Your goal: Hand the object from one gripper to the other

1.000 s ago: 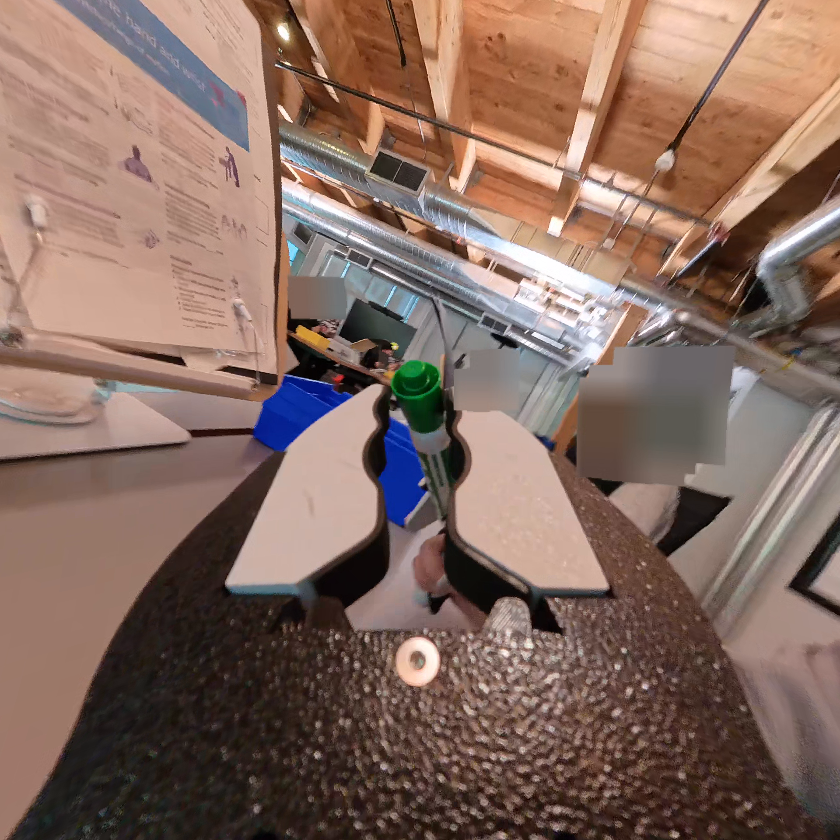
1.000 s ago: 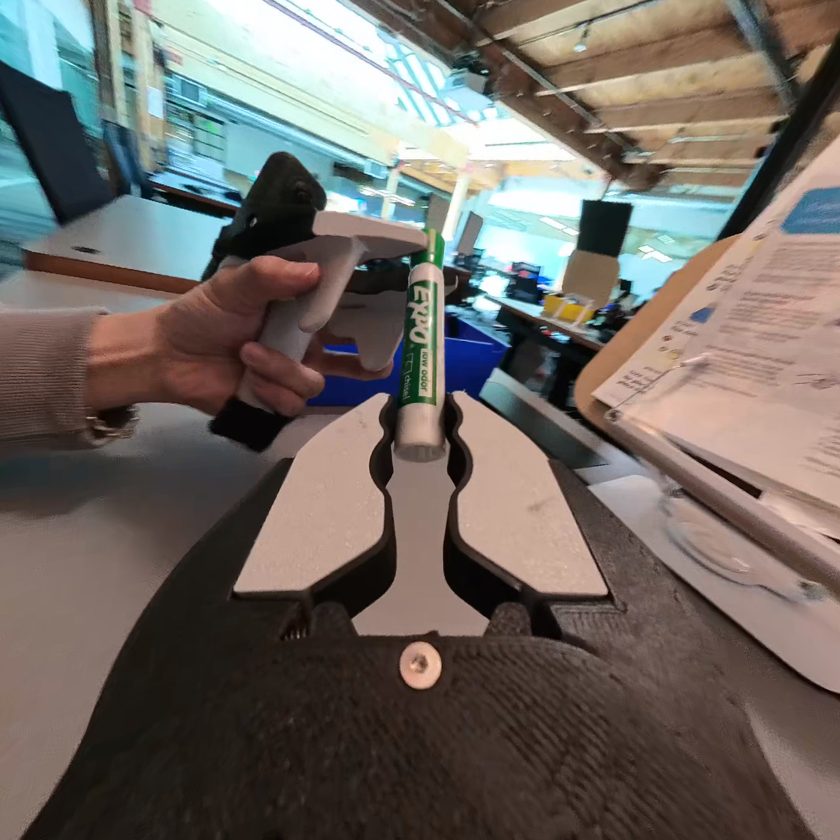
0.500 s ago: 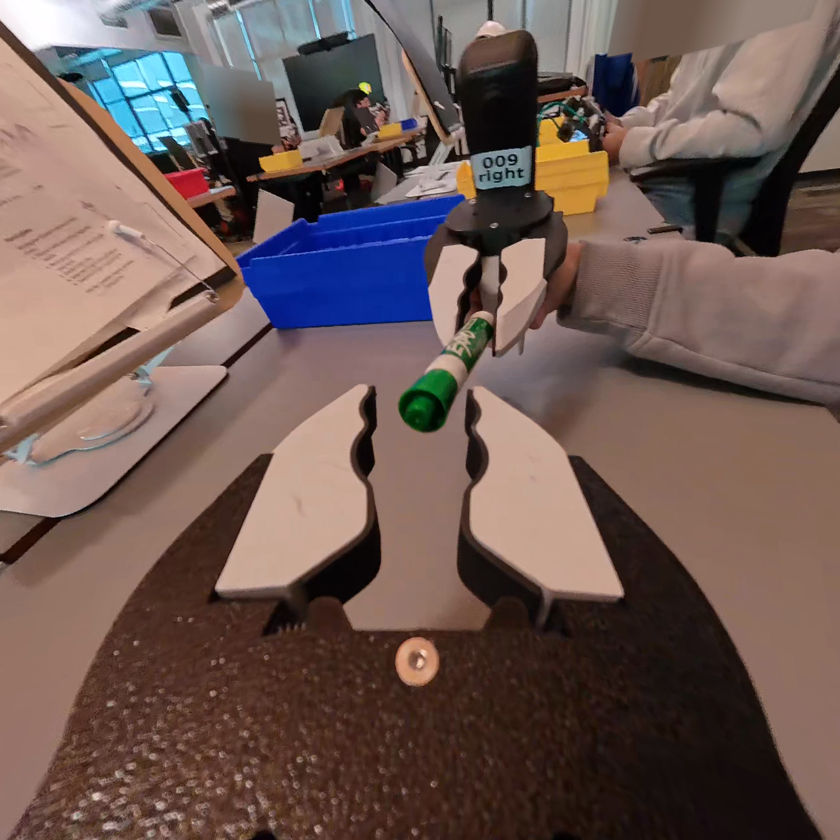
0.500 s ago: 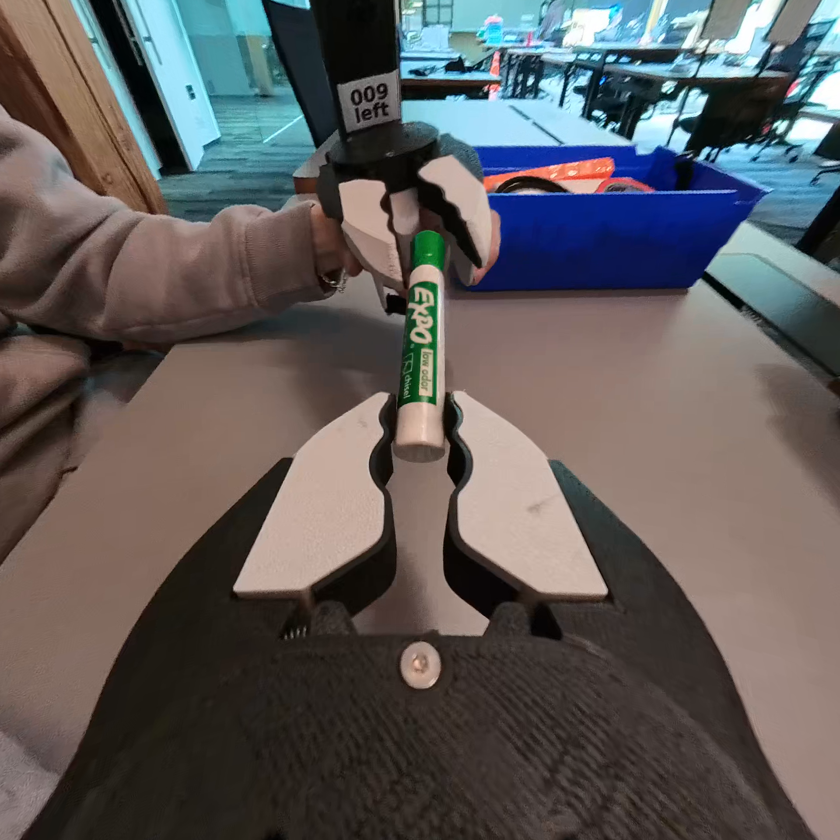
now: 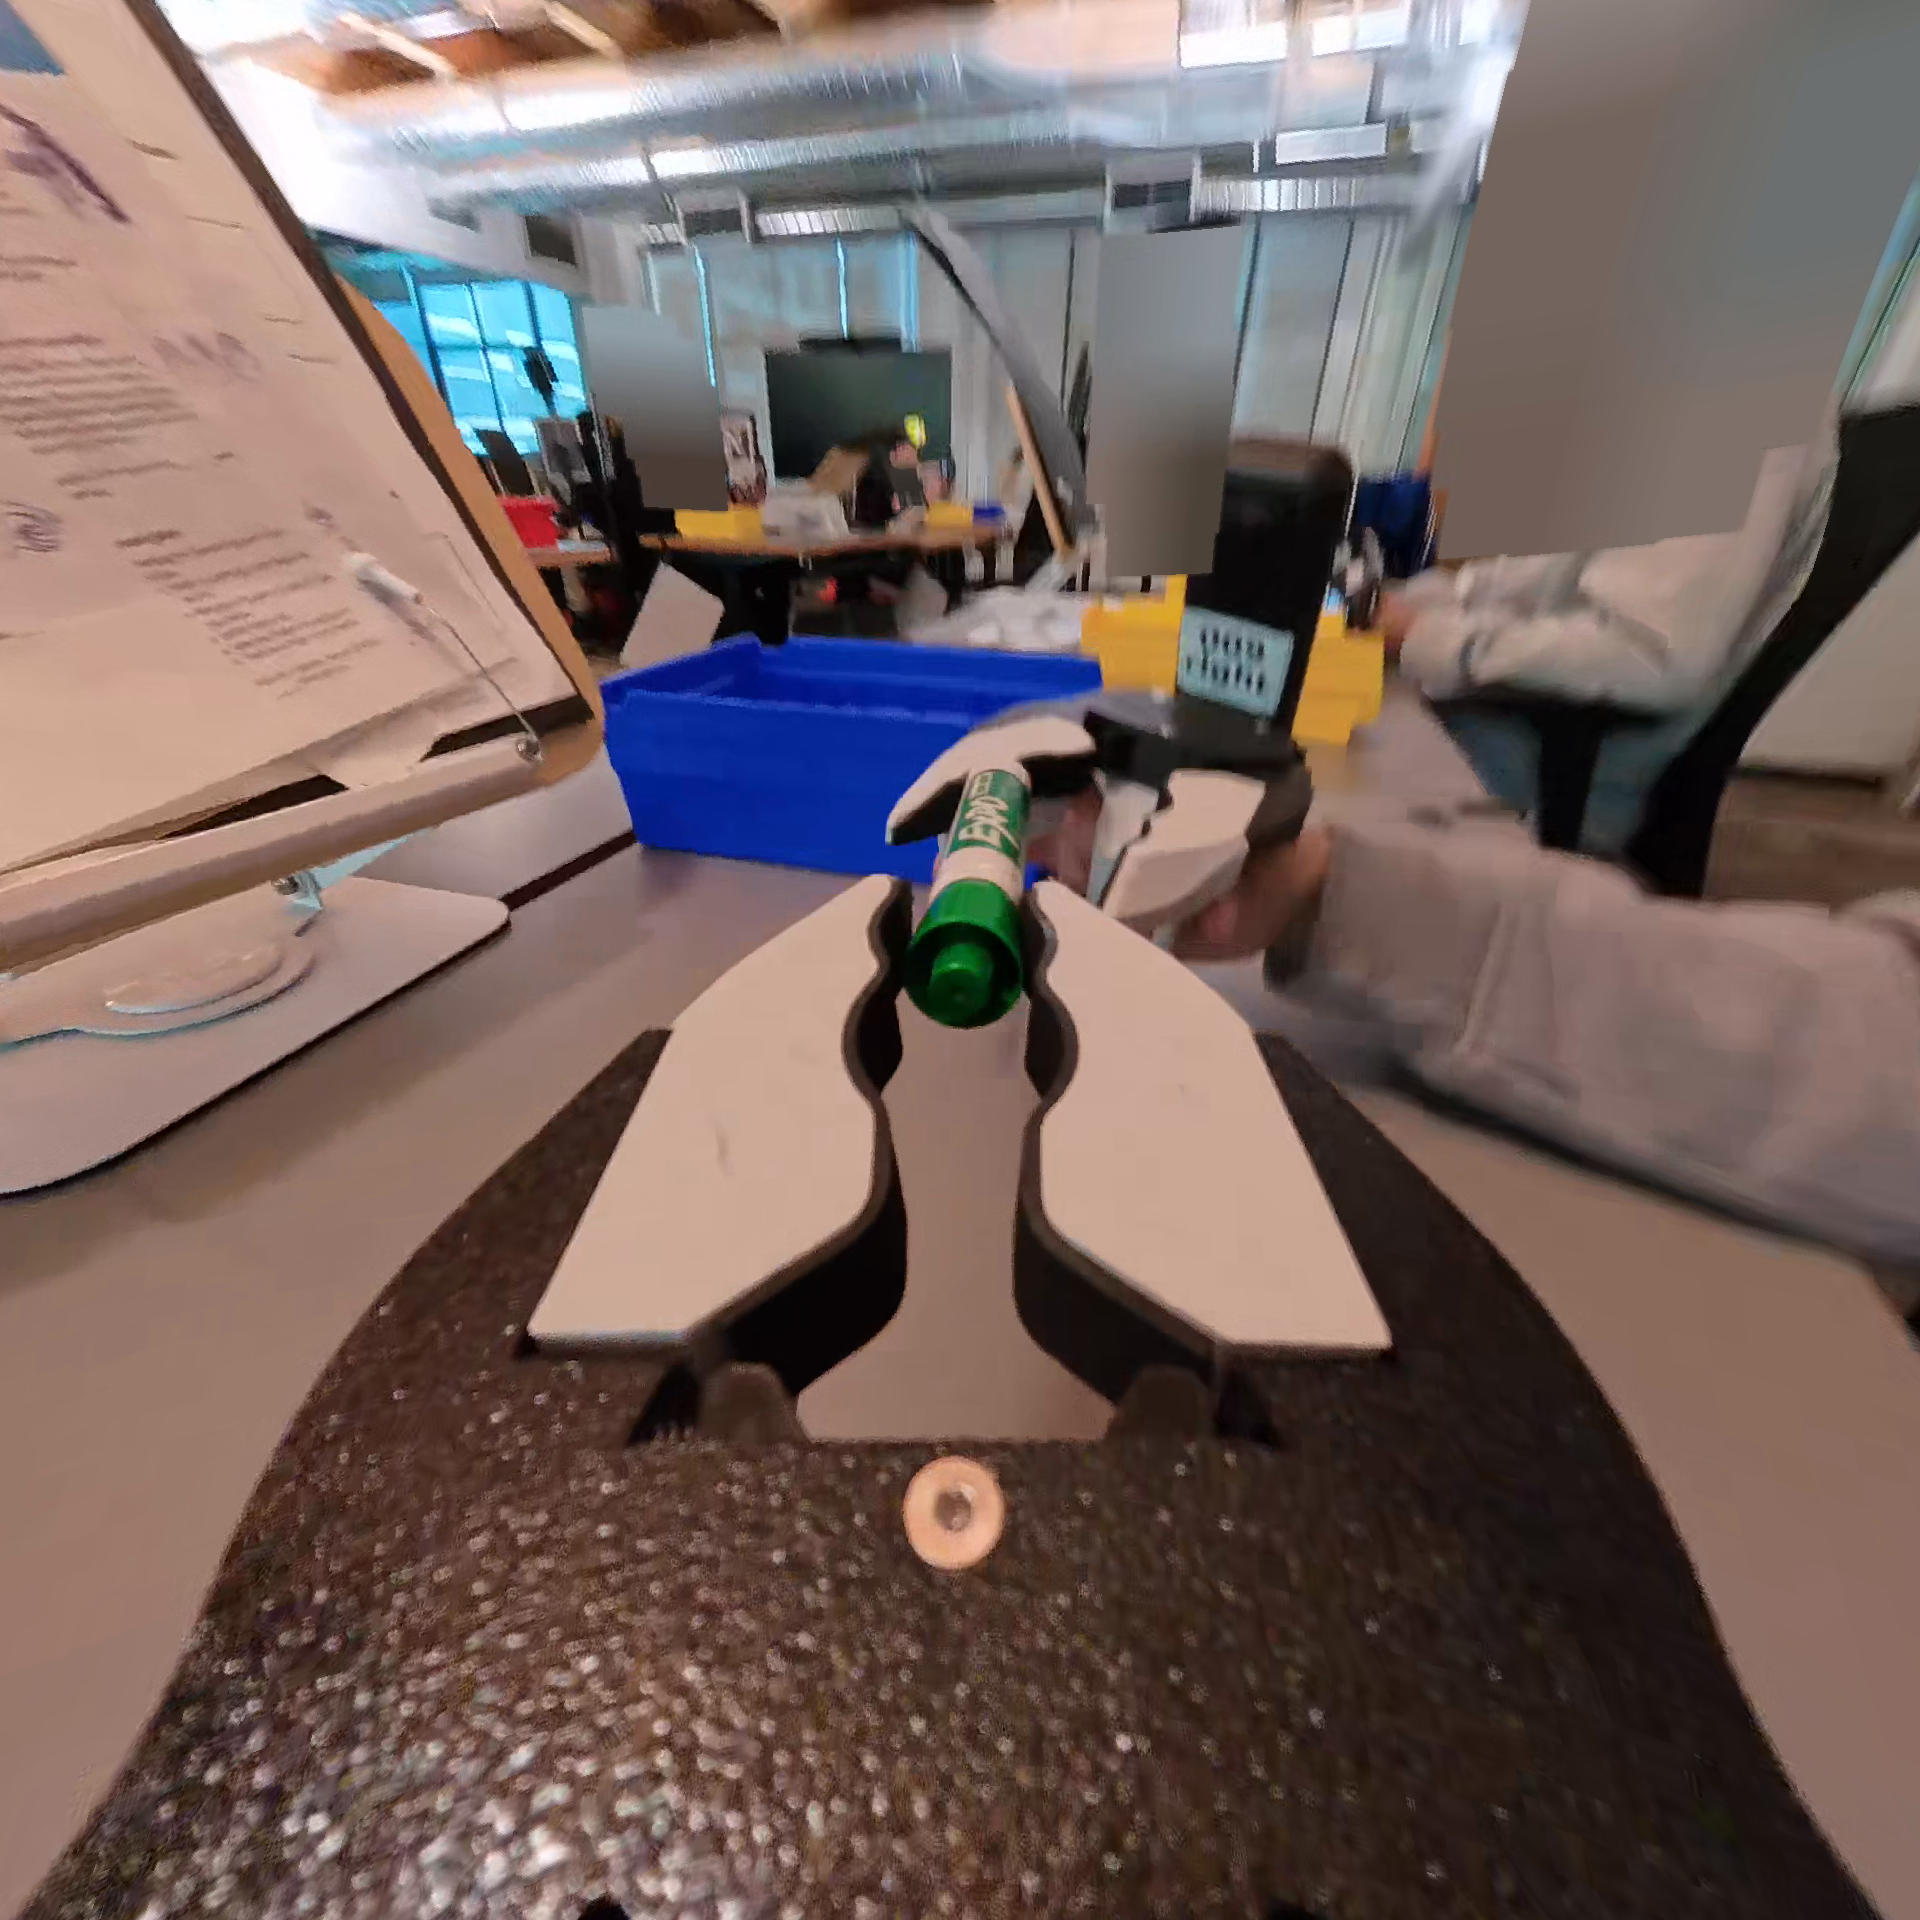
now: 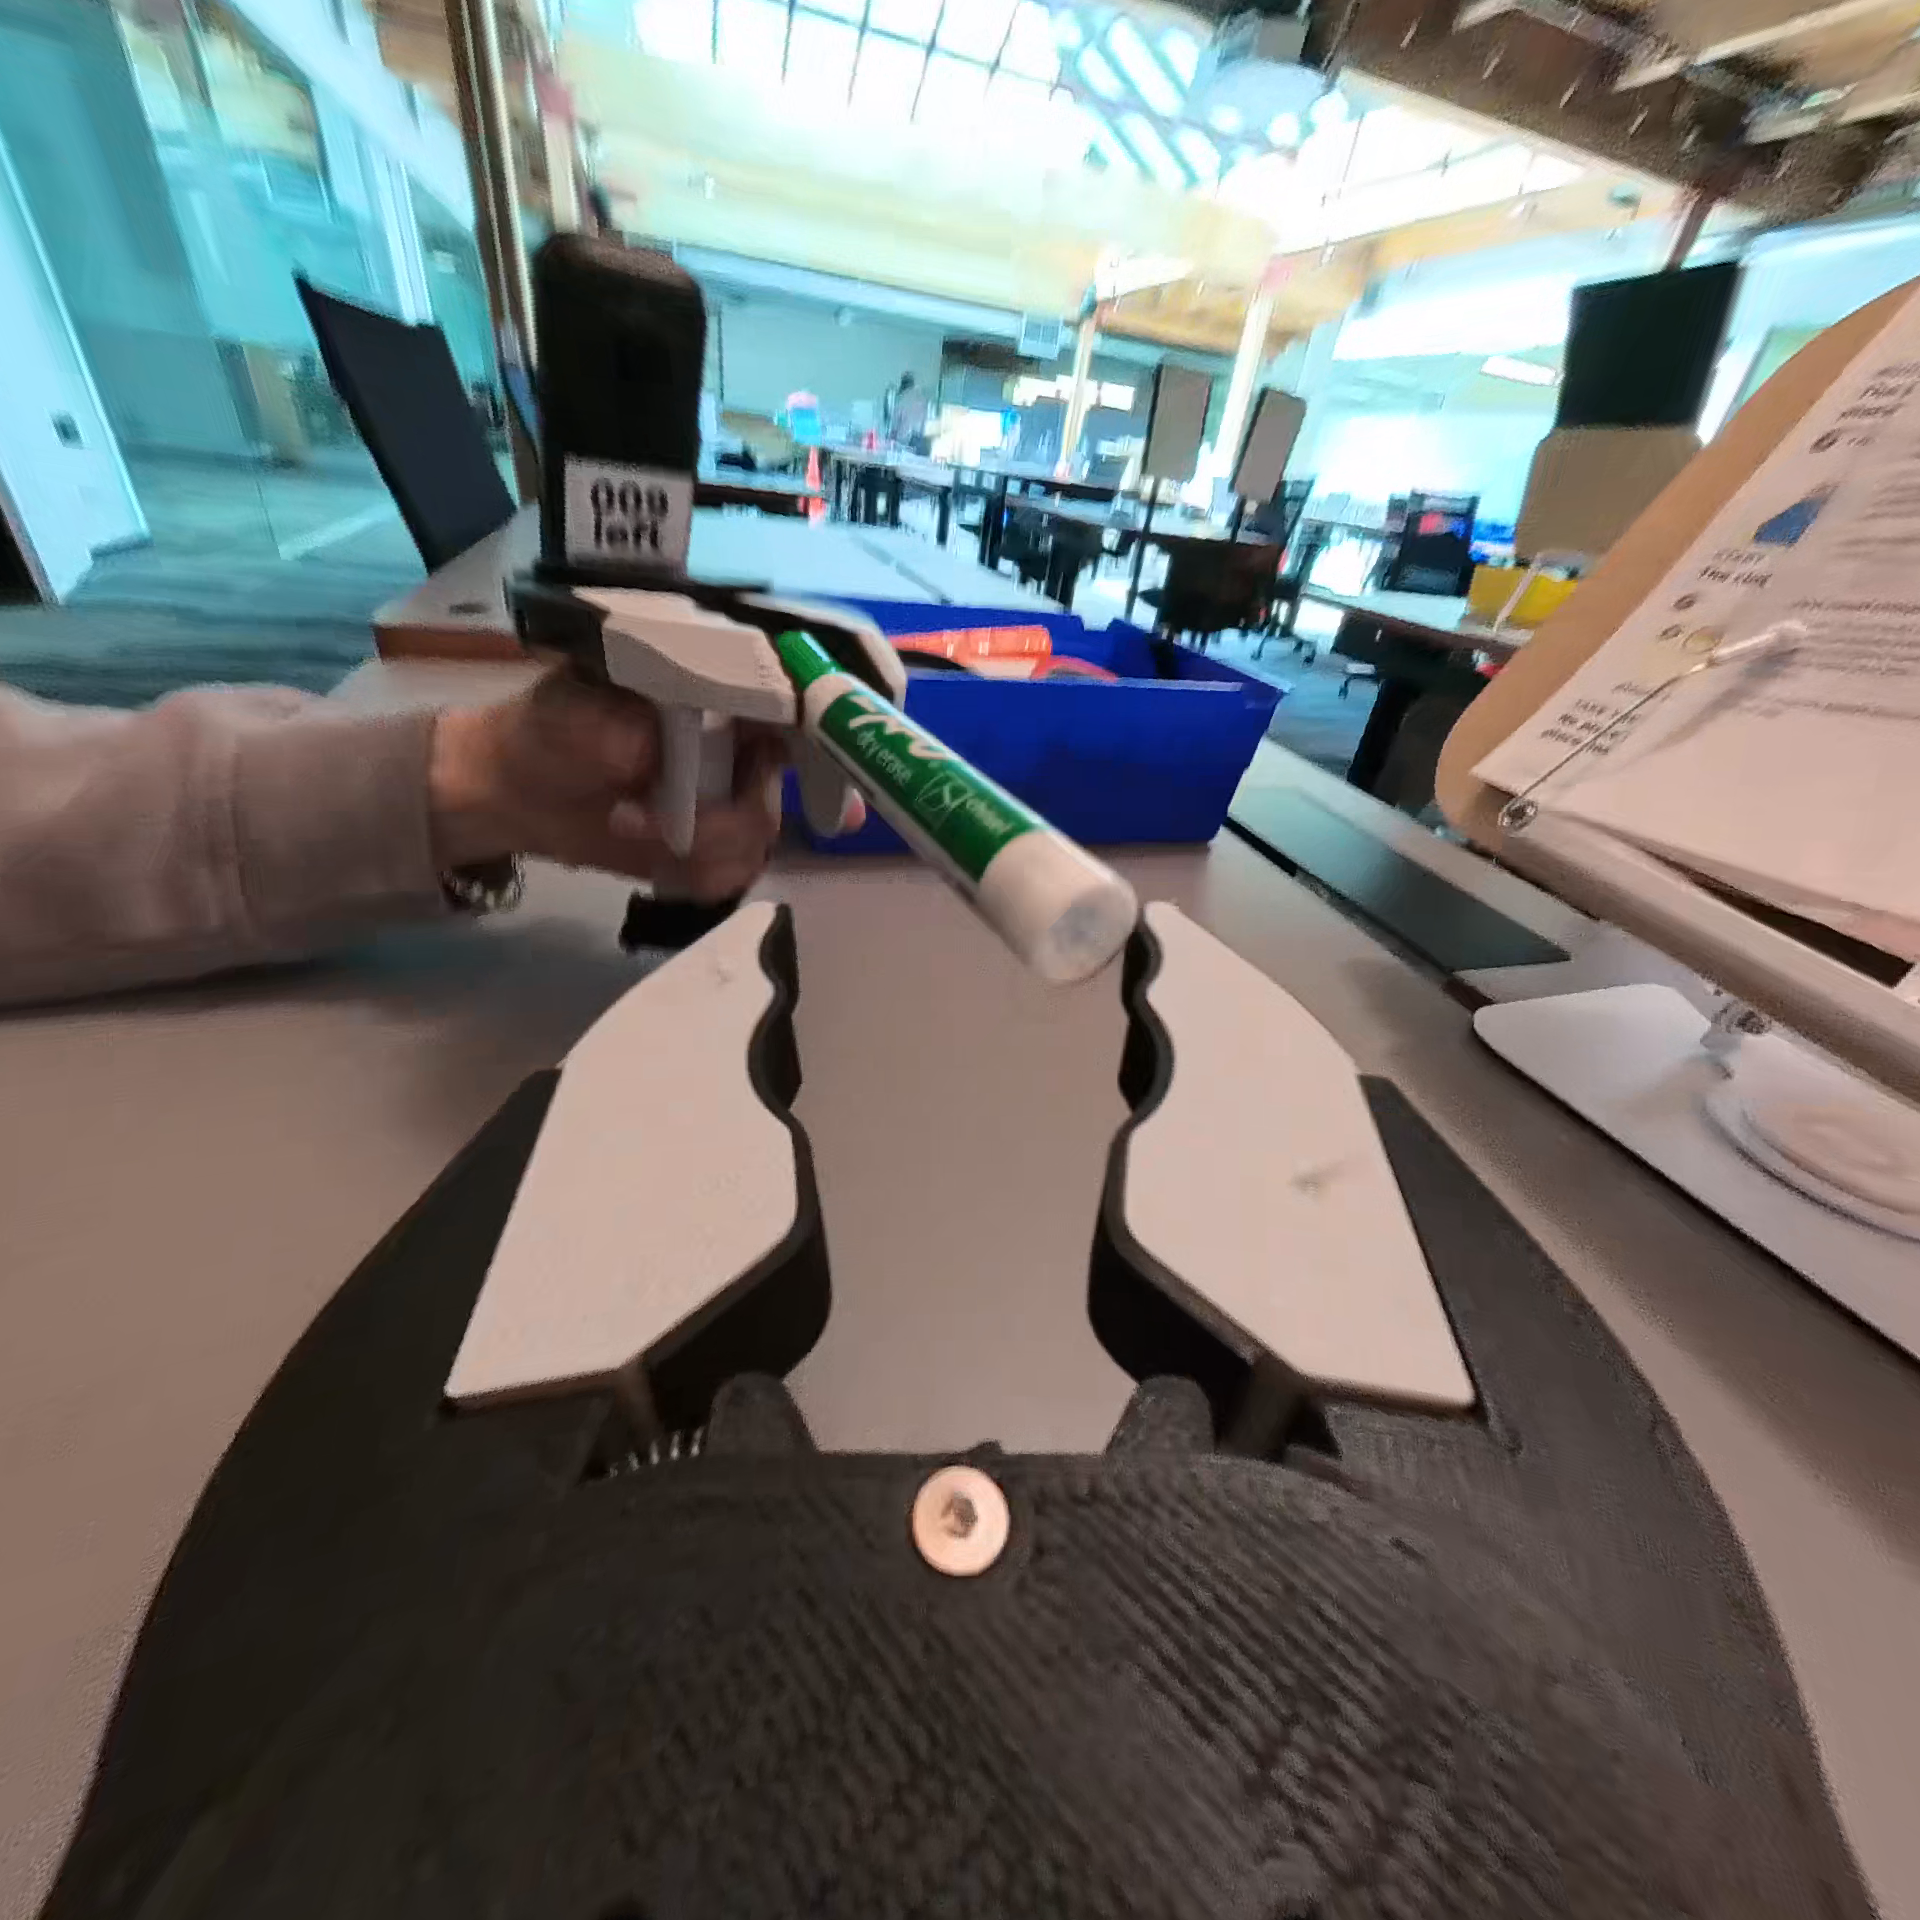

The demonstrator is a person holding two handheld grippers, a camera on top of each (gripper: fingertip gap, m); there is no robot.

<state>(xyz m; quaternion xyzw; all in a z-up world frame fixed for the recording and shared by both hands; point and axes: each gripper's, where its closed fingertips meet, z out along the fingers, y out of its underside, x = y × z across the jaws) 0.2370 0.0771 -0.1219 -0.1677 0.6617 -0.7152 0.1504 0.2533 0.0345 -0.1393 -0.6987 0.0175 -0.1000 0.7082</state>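
Observation:
A green-and-white marker (image 5: 977, 883) sticks out forward from my left gripper (image 5: 964, 890), which is shut on its green cap. In the right wrist view the left gripper (image 6: 821, 649) holds the marker (image 6: 935, 810) by the cap, and the marker slants down toward me. My right gripper (image 6: 963, 914) is open wide. The marker's white end hangs between its fingers, close to the right fingertip (image 6: 1153, 935) and well clear of the left one. In the left wrist view the right gripper (image 5: 1003, 868) stands open around the marker's far end.
A blue bin (image 5: 790, 748) stands on the grey table (image 5: 312, 1091) behind the grippers; it also shows in the right wrist view (image 6: 1091, 748). A document stand (image 5: 208, 520) with papers is at the table's side. A person's sleeved arm (image 5: 1610, 1018) holds the right gripper. Some 6 cm of space lies between my two pairs of fingers.
Half a second ago my right gripper was shut on the marker's white end and my left was open around the cap. Now the left has shut on the cap and the right has opened and let go.

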